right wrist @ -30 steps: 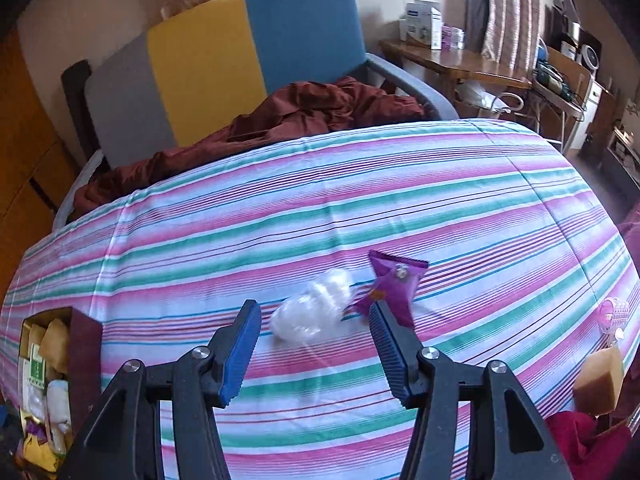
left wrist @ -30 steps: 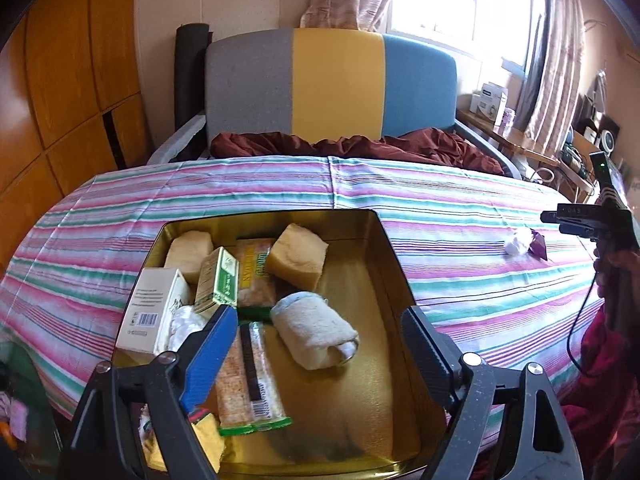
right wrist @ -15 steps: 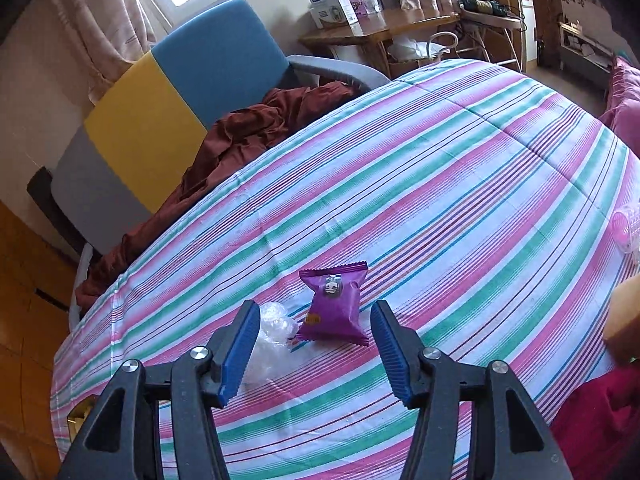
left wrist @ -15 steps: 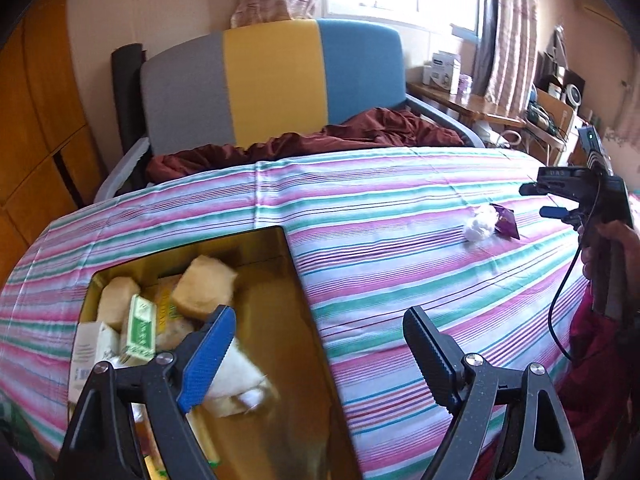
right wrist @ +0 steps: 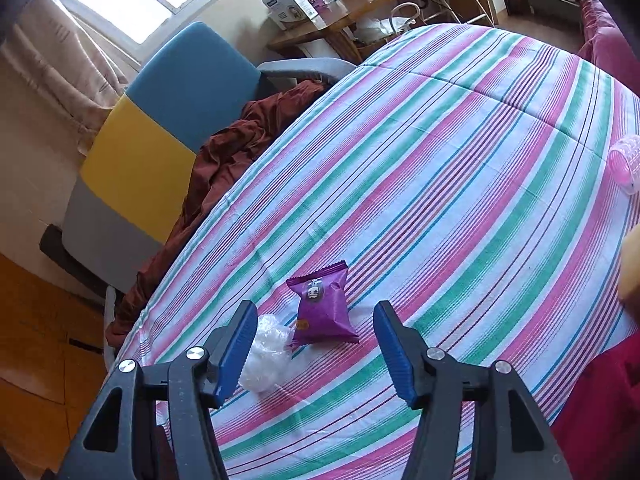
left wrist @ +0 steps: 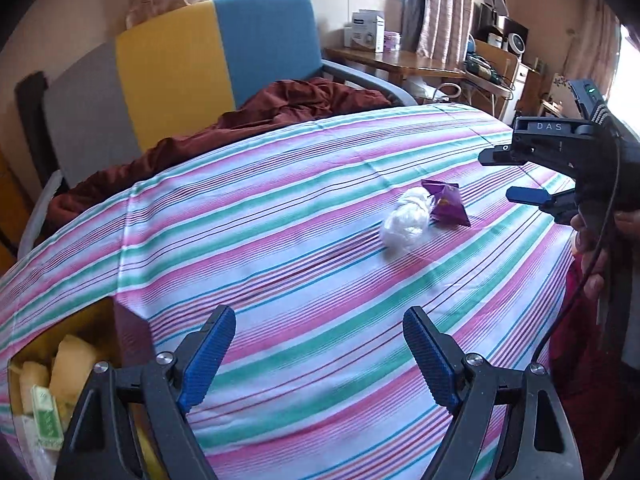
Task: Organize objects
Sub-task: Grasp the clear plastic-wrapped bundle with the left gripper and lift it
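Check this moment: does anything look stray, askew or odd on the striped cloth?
Two things lie loose mid-cloth: a purple foil snack packet and a crumpled clear plastic wrapper touching its side, far from the gold tin box that holds the other items. A pink plastic roller sits alone near the edge. Nothing looks spilled or damaged.

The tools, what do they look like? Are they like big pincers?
Yes, a bit. Each tool, left and right, has two black plastic arms with silver bolts and ribbed blue pads on the fingers. Seen from the left camera, the right tool says "DAS" in white, shows a green light, and trails a black cable.
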`<action>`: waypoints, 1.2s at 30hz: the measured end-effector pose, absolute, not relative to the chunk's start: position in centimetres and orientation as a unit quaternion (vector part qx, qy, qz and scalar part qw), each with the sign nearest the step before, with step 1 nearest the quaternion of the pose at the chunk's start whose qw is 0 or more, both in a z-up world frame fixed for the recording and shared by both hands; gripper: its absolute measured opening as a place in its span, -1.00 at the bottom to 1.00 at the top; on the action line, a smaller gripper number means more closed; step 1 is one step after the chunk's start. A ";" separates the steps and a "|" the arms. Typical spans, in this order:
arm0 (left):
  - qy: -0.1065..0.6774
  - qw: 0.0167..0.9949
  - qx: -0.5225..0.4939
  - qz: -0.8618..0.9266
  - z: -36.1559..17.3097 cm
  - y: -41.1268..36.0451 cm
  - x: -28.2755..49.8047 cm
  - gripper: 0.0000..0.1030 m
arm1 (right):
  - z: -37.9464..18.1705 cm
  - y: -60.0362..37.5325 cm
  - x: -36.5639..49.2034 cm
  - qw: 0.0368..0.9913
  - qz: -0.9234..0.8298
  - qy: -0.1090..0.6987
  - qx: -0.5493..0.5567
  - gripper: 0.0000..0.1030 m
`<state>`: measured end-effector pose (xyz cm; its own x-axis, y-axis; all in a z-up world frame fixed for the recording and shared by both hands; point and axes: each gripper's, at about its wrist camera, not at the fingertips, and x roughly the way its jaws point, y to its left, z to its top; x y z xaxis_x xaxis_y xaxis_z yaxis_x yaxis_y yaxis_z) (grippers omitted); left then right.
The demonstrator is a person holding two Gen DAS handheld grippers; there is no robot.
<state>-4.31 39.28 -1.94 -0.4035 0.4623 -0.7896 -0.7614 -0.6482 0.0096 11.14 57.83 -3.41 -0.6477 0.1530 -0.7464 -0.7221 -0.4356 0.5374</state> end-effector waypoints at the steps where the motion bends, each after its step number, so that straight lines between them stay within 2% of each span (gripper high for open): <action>1: 0.190 0.380 -0.400 0.812 -2.2 40.3 -4.6 0.68 | -3.4 57.8 11.1 0.277 0.786 0.453 -0.315 0.19; 13: 0.217 0.438 -0.386 0.783 -4.2 50.8 -6.7 0.56 | -4.0 58.5 11.4 0.266 0.777 0.482 -0.306 0.19; 18: 0.218 0.432 -0.411 0.773 -6.5 53.6 -8.6 0.41 | -4.1 58.4 11.1 0.264 0.777 0.480 -0.310 0.19; 20: 0.203 0.426 -0.431 0.769 -7.5 54.1 -9.8 0.29 | -4.3 58.4 11.0 0.263 0.776 0.480 -0.314 0.19; 22: 0.195 0.411 -0.457 0.764 -8.6 54.0 -10.8 -0.29 | -4.4 58.5 10.8 0.266 0.776 0.476 -0.318 0.19; 36: 0.118 0.359 -0.476 0.794 -8.5 42.5 -6.9 -0.30 | -5.1 57.9 9.3 0.278 0.773 0.439 -0.365 0.19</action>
